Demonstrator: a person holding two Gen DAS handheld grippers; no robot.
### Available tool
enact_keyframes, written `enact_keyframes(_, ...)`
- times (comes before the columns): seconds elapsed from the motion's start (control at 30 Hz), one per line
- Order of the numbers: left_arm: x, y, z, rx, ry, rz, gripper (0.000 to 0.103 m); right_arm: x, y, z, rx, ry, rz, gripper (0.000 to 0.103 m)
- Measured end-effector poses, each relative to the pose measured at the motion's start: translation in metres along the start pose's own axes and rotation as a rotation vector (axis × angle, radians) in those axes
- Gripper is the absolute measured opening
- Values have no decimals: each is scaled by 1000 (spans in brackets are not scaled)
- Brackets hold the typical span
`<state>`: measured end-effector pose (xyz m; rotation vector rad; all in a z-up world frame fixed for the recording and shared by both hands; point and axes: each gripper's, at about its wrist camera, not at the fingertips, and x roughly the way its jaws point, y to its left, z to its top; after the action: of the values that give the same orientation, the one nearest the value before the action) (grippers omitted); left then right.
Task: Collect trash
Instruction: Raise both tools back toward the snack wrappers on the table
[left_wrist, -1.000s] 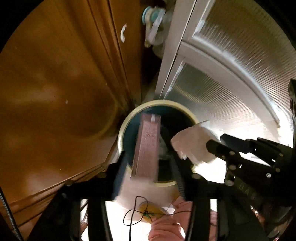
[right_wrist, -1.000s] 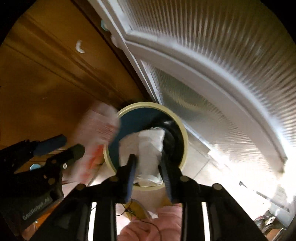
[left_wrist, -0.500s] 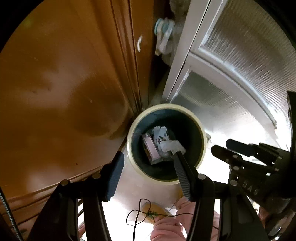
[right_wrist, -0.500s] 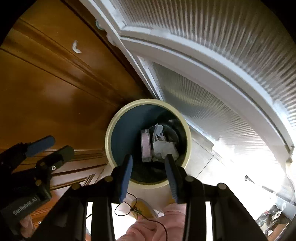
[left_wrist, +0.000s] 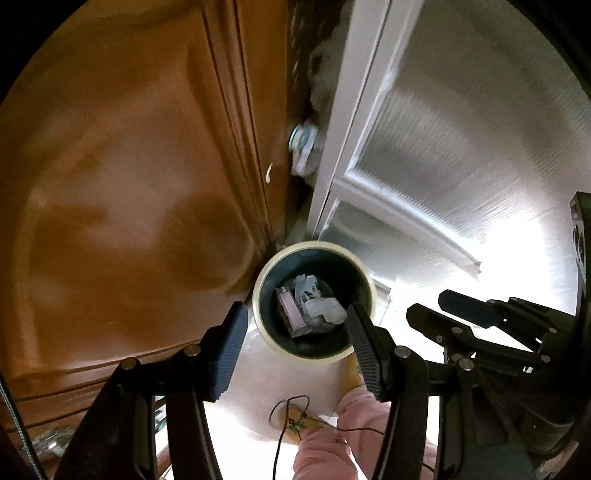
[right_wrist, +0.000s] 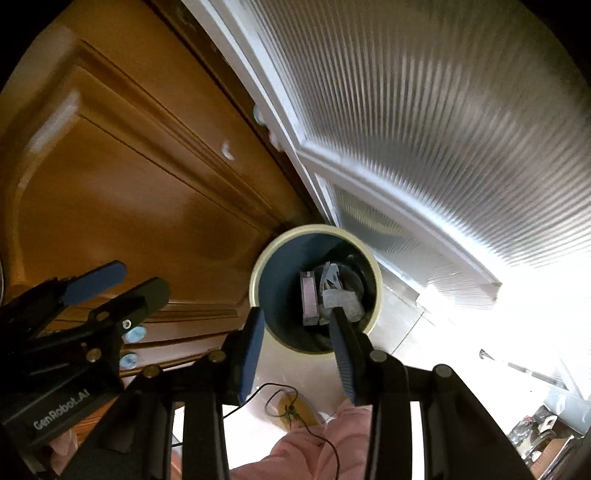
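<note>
Down in the bin the trash lies in a loose heap: a flat pinkish carton leaning on its long edge, a crumpled white tissue beside it, touching, and a printed white wrapper just behind. All of it looks light; the carton seems stiff enough to pinch across its thin sides, while the tissue is soft and would crush under any grip, so a bunched fold is the place to take it (the wrapper likely slick, by its sheen).

The bin itself is round, dark blue-green inside with a smooth cream rim, standing on pale floor tiles in the corner between a glossy brown wooden door with moulded panels and a white-framed door of ribbed frosted glass.

Above it, the left gripper hangs with its ribbed blue pads wide apart and nothing between them. The right gripper stands parted too, narrower, also empty, its jaws having just been opening. Both point steeply down at the bin's mouth.

At the bottom edge, a pink sleeve and a thin black cord cross a yellow slipper.
</note>
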<state>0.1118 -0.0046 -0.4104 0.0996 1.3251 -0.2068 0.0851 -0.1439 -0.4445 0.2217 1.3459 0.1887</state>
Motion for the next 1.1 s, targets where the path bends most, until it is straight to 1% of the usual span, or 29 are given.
enact_keyframes(0.17,-66,-8,10,29,-55,-4,54,-64,14,0,-8,-40,-9,37)
enact_keyframes(0.33,-142,-15,17,67,-114,-10,54,-127,33,3,-21,-85,-33,37)
enact_keyframes(0.37,-156,-16,18,72,-126,-16,54,-146,38,3,-28,-106,-42,37)
enact_keyframes(0.43,-184,-17,21,80,-152,-30,54,-169,45,3,-39,-135,-54,37)
enact_keyframes(0.57,-237,-17,26,103,-213,-29,54,-231,59,6,-50,-223,-91,37)
enact_keyframes(0.67,-272,-17,32,126,-274,-22,55,-275,64,8,-43,-301,-109,37)
enact_keyframes(0.7,-286,-17,35,134,-300,-24,55,-282,64,9,-42,-318,-112,37)
enact_keyframes(0.77,-306,-16,39,142,-327,-29,56,-311,66,12,-37,-372,-117,37)
enact_keyframes(0.87,-337,-16,49,150,-369,-47,58,-345,69,19,-35,-426,-128,37)
enact_keyframes(0.97,-358,-19,61,161,-407,-60,60,-367,74,23,-50,-473,-159,37)
enact_keyframes(1.1,-378,-23,74,185,-451,-66,62,-398,86,40,-104,-527,-196,37)
